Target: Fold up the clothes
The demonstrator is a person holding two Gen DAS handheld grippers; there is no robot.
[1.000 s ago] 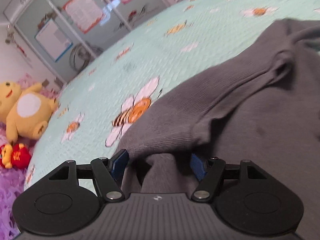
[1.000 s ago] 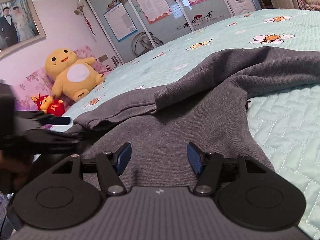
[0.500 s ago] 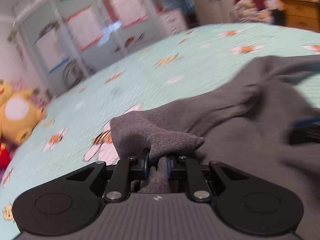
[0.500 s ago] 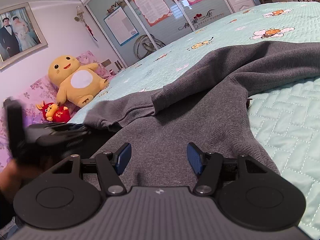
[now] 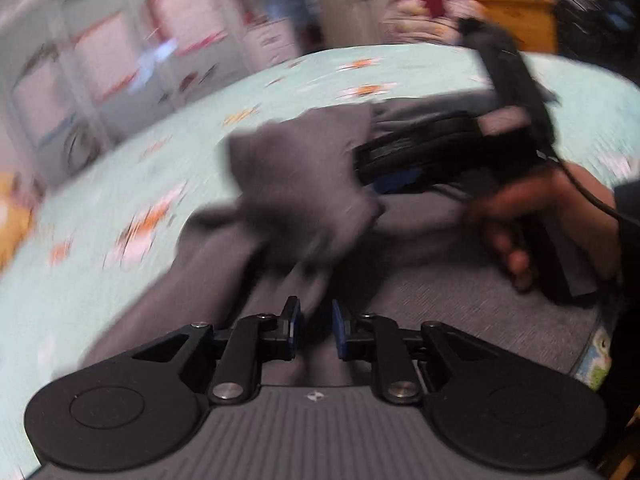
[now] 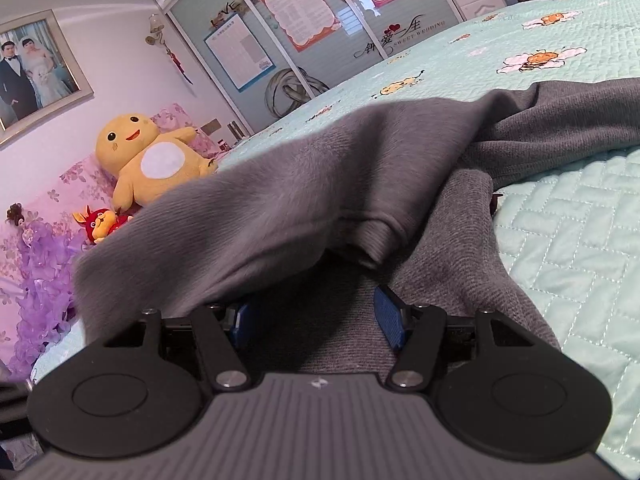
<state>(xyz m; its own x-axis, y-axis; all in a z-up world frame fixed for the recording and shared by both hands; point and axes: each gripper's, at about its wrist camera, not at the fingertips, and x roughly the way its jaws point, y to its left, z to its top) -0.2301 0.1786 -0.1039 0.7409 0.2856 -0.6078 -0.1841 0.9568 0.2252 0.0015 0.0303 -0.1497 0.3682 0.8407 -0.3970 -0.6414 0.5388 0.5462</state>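
A grey sweater [image 6: 440,280] lies spread on the mint bedspread [image 6: 560,240]. Its sleeve [image 5: 300,184] is lifted and blurred just ahead of my left gripper [image 5: 316,328]. That gripper's jaws are opening, with a narrow gap, and the sleeve's tail runs down to the pads without being pressed. In the right wrist view the sleeve [image 6: 280,200] drapes over the left finger of my right gripper [image 6: 316,320]. It is open over the sweater's body with nothing clamped. A hand [image 5: 540,216] holds the right gripper [image 5: 384,168] just beyond the sleeve.
A yellow plush toy [image 6: 148,160], a small red toy [image 6: 102,224] and a purple doll dress [image 6: 44,280] sit by the pillows on the left. A glass-door wardrobe [image 6: 300,32] stands behind the bed. A wooden dresser [image 5: 520,16] is at the far right.
My left gripper closed on the sleeve's end, carried it across over the sweater toward the right gripper, and its jaws have now parted. The sleeve now covers the right gripper's left finger.
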